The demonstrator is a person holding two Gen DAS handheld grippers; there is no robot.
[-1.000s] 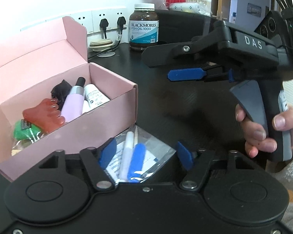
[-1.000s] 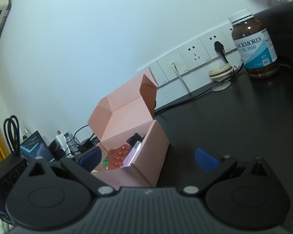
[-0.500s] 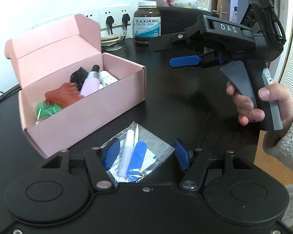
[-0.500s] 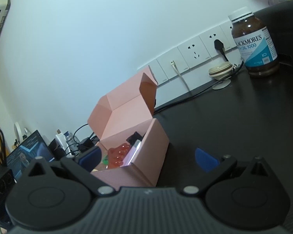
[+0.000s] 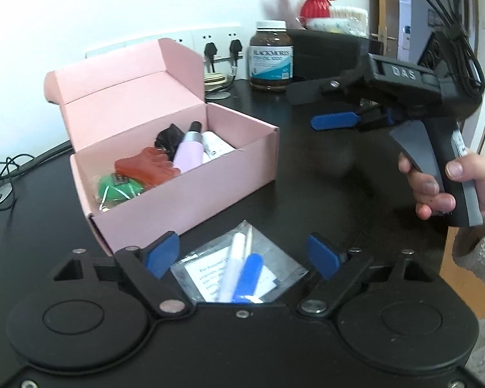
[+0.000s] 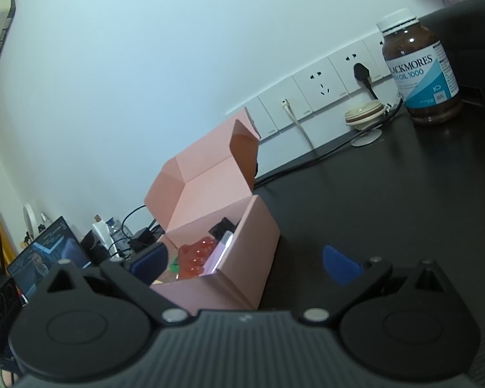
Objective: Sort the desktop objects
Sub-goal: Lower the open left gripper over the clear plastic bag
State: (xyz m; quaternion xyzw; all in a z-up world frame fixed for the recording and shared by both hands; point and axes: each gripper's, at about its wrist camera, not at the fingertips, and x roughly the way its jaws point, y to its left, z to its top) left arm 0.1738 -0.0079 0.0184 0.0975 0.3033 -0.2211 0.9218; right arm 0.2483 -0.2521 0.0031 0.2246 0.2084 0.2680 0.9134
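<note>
Left gripper (image 5: pixel 242 255), spread apart, is straddling the clear packet (image 5: pixel 239 271), long axis pointing forward; right gripper (image 6: pixel 245 263), also apart, is holding off beside the pink box (image 6: pixel 242 255).

A brown supplement bottle (image 5: pixel 271 56) stands at the wall; wall sockets (image 5: pixel 220 47) sit left of it, a red vase (image 5: pixel 315 6) behind it.

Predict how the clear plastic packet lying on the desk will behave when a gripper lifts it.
The clear packet looks thin and glossy, so probably floppy and slippery. Its pens may shift inside; likely light.
</note>
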